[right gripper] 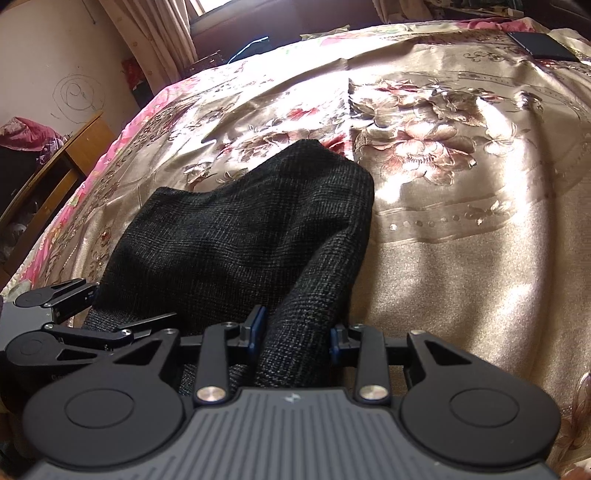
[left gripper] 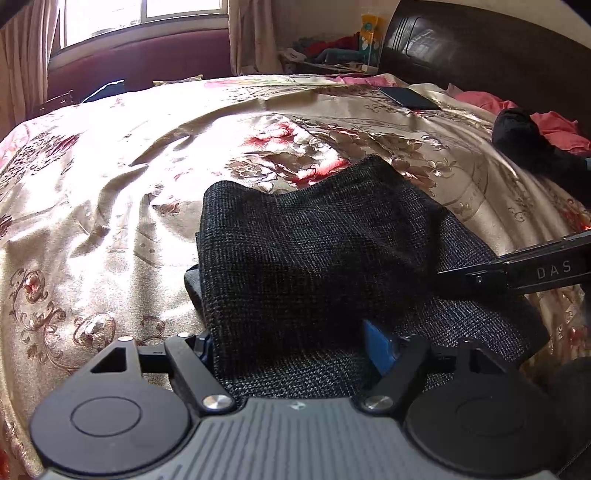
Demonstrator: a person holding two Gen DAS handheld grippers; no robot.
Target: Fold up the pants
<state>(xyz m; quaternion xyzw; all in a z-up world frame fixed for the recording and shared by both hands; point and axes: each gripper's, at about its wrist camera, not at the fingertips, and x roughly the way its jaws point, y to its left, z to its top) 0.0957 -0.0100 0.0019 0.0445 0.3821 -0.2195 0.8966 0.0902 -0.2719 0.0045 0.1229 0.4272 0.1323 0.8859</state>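
The dark grey checked pants (left gripper: 314,251) lie in a folded bundle on the floral bedspread (left gripper: 110,166). My left gripper (left gripper: 295,347) is low at the near edge of the bundle, with cloth between its blue-padded fingers (left gripper: 380,347), the jaws fairly wide. My right gripper (right gripper: 295,332) holds a raised fold of the pants (right gripper: 258,229) between its blue pads (right gripper: 256,325). The right gripper's arm (left gripper: 535,271) shows at the right of the left wrist view. The left gripper (right gripper: 92,325) shows at the lower left of the right wrist view.
A dark phone (left gripper: 410,98) lies at the far side of the bed. A black garment (left gripper: 524,136) and pink cloth (left gripper: 554,125) lie near the dark headboard (left gripper: 480,48). A wooden desk (right gripper: 55,166) stands left of the bed. A window with curtains (left gripper: 140,14) is behind.
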